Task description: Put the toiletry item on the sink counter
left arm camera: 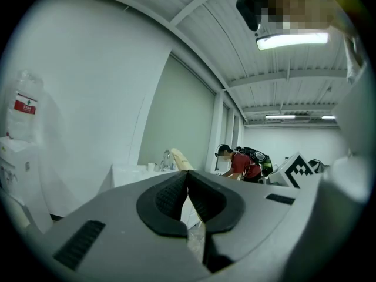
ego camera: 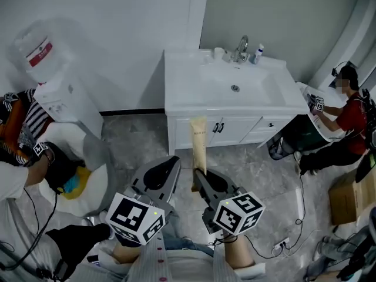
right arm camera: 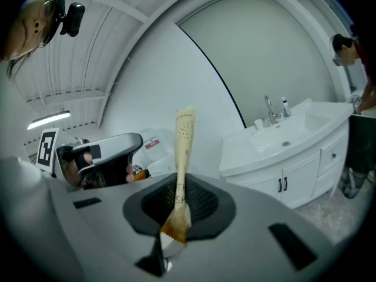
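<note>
The toiletry item is a long cream tube [ego camera: 198,143] that stands upright in my right gripper [ego camera: 197,173], which is shut on its lower, crimped end. In the right gripper view the tube [right arm camera: 183,151] rises from between the black pads [right arm camera: 202,201] toward the white sink counter [right arm camera: 252,154]. That counter [ego camera: 182,93] with basin and faucet [ego camera: 241,49] lies ahead against the wall. My left gripper [ego camera: 174,161] floats beside the right one. In its own view the left gripper [left arm camera: 188,180] has its pads meeting at the tip, with nothing between them.
A water dispenser [ego camera: 53,69] stands at the left wall, with a crouching person [ego camera: 17,134] beside it. Another person in red [ego camera: 346,116] works right of the cabinet. A small bottle [ego camera: 257,53] and cup sit by the faucet. A cardboard box [ego camera: 352,192] and cables lie on the floor at right.
</note>
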Motion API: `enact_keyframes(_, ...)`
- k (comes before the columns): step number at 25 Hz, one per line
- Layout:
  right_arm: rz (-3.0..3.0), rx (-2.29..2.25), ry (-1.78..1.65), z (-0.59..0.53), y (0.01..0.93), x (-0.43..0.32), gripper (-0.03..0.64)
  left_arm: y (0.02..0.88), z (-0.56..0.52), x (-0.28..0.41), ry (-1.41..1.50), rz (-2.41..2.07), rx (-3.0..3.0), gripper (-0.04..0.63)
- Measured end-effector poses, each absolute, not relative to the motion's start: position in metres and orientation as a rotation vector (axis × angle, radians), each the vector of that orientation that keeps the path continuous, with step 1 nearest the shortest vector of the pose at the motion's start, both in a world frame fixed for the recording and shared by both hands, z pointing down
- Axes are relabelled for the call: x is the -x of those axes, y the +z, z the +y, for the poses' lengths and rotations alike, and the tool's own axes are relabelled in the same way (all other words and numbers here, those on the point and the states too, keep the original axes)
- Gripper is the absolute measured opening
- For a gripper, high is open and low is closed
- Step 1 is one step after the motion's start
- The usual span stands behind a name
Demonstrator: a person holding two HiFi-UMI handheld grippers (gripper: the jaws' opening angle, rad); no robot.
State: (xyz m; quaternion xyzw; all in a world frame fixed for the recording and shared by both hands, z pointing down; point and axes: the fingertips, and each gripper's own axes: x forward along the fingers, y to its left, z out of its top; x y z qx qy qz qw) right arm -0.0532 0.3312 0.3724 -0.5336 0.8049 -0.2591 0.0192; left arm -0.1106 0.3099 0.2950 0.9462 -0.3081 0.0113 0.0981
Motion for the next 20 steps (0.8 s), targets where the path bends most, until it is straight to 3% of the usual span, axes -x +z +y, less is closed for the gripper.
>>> enact_keyframes(20,2.422,1.784,-0.771,0.179,0.373,0.062,0.037,0.296,0.152,0.135,0.005,-0.831,-2.843,0.017)
